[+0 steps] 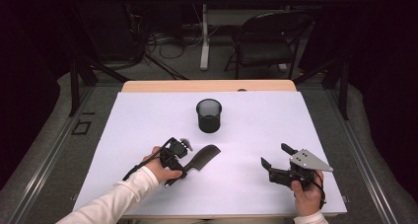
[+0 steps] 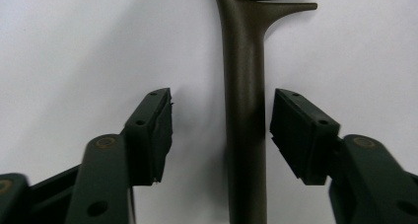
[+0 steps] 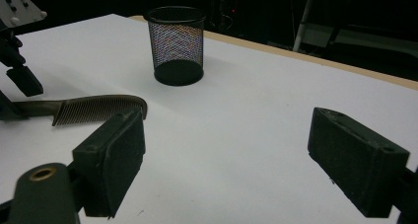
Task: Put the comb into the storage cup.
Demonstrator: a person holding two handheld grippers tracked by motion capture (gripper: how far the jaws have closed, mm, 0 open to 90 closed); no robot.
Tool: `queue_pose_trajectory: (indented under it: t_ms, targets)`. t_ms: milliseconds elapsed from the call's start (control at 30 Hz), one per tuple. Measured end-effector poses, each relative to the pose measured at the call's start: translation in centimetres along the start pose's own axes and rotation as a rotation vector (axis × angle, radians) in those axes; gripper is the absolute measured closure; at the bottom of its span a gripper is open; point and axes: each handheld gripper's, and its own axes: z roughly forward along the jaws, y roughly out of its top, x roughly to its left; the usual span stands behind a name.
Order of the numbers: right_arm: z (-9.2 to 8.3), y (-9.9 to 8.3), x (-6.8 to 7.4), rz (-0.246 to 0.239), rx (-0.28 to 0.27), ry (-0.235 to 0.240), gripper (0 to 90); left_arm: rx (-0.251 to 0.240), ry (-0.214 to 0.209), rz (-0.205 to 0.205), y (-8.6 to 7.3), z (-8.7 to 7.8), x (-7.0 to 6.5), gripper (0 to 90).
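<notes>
My left hand-held gripper (image 2: 221, 130) sits low in the centre of its own view, jaws released and straddling the comb (image 2: 245, 110) handle without touching it (a gap shows on each side). The comb lies flat on the white bench (image 1: 148, 115), lower centre-left of the high view. My right hand-held gripper (image 1: 276, 157), lower right, gapes empty. A mesh cup (image 1: 209, 115) stands mid-frame.

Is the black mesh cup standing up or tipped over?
Standing upright. The black mesh cup rests on its round base on the white table, open rim facing up.
</notes>
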Motion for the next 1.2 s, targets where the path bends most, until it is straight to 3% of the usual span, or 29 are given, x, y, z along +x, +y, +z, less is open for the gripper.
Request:
queue_pose_trajectory:
  t_ms: [200,533,667,867,1200]
  targets:
    - [0.03,-0.01,0.01,0.001,0.001,0.001,14.4,0.017,-0.018,-0.007,0.05,0.09,-0.29,50.7]
    - [0.08,-0.04,0.02,0.002,-0.002,0.001,14.4,0.041,-0.001,0.021,0.17,0.21,-0.46,58.6]
    - [0.07,-0.04,0.00,-0.001,0.001,0.001,14.4,0.046,0.002,0.016,0.13,0.21,-0.57,60.2]
    - [0.07,-0.04,0.01,0.000,0.000,0.001,14.4,0.054,0.015,0.041,0.08,0.20,-0.95,63.8]
    - [0.08,-0.06,0.00,-0.001,0.000,0.001,14.4,0.060,0.011,0.031,0.19,0.24,-1.00,65.6]
